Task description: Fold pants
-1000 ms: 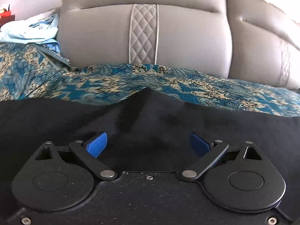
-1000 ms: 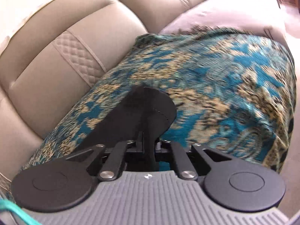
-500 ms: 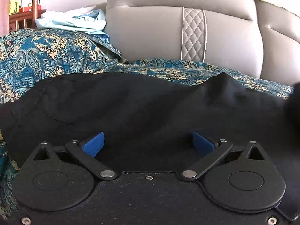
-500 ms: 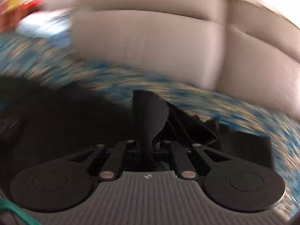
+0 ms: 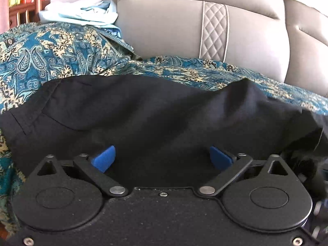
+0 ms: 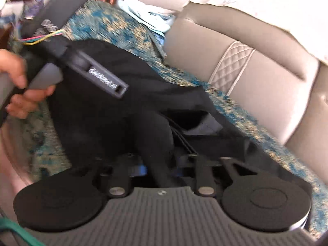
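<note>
Black pants (image 5: 155, 112) lie across a teal patterned cloth (image 5: 51, 53) on a sofa. My left gripper (image 5: 162, 160) is open, its blue pads (image 5: 103, 158) wide apart just above the pants' near part. My right gripper (image 6: 162, 170) is shut on a bunched fold of the black pants (image 6: 114, 127) and holds it over the rest of the garment. The left gripper's body (image 6: 61, 47) and the hand holding it show in the right wrist view at upper left. The right wrist view is blurred.
The grey leather sofa back (image 5: 174, 30) with a quilted strip (image 5: 214, 32) rises behind the cloth. Light blue clothes (image 5: 82, 14) are piled at the far left. Wooden furniture (image 5: 22, 6) stands beyond them.
My right gripper has swung leftward with the pants fold in it, carrying it over the garment toward the left gripper. My left gripper has shifted left along the pants and stayed open.
</note>
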